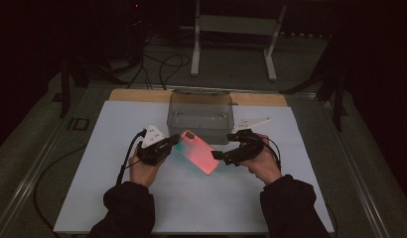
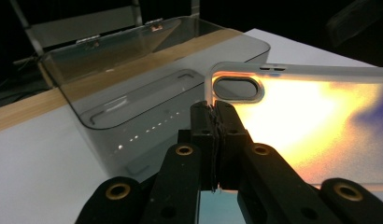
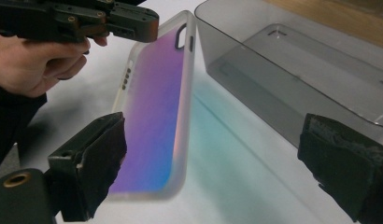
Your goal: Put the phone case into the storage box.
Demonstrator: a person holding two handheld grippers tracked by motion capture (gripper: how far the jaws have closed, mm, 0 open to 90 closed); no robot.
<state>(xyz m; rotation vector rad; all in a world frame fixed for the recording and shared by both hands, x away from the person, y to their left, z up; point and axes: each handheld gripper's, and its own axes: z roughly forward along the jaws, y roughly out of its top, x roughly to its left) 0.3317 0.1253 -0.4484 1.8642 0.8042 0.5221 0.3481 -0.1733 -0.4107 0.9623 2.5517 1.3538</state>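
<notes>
A translucent phone case [image 1: 197,151], glowing pink to orange with a camera cutout at its top corner, is held just above the white mat. My left gripper [image 1: 175,140] is shut on the case's upper edge beside the cutout; the left gripper view shows its jaws [image 2: 216,109] pinched on the rim of the case [image 2: 292,126]. My right gripper [image 1: 219,155] stands open at the case's lower end. In the right gripper view the case [image 3: 154,107] hangs between the wide-apart jaws of that gripper [image 3: 222,163], close to the left pad [image 3: 103,158], with the left gripper [image 3: 133,21] above.
A clear smoky plastic box [image 1: 200,116] stands just behind the case, its inside bare [image 2: 147,88]. The white mat [image 1: 112,163] covers the table, with a wooden strip [image 1: 137,95] at the back. White paper bits [image 1: 251,121] lie right of the box. Cables and a white stand [image 1: 231,29] lie beyond.
</notes>
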